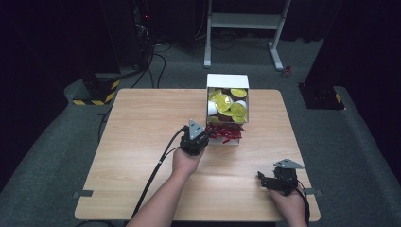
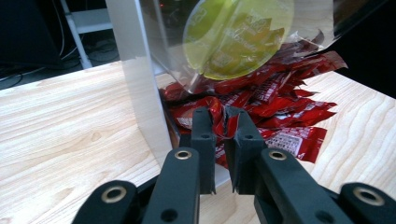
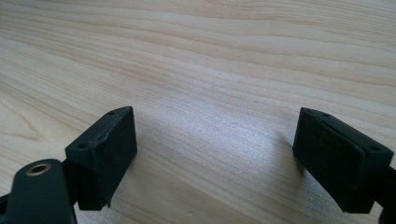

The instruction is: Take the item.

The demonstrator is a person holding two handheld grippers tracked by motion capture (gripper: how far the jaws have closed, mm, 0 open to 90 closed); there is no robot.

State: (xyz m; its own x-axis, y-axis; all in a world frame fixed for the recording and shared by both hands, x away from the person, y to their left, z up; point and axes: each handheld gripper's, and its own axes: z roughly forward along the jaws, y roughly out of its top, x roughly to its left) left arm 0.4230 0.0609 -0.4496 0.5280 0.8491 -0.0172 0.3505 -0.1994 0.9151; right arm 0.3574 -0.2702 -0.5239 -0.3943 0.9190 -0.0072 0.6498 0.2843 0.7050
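1. Jaws of the left gripper (image 2: 223, 122) are pressed nearly together on the crinkled edge of a red sachet (image 2: 219, 119), pinching it at the front of the pile.
2. Red sachets (image 2: 280, 105) are glossy foil packets with white print, heaped loosely and spilling out of the open front of a white box (image 1: 227, 81) onto the table (image 1: 142, 142).
3. Behind the pile, in the left gripper view, a clear panel of the box shows a round yellow-green lid (image 2: 238, 37); from above, the box holds several such yellow lidded cups (image 1: 229, 105).
4. The left hand (image 1: 185, 161) reaches forward to the middle of the table, its gripper pointing at the box's near side, cable trailing back along the forearm.
5. Jaws of the right gripper (image 3: 215, 154) stand spread wide over bare wood with nothing between them.
6. The right hand (image 1: 289, 204) rests near the table's near right corner, well apart from the box.
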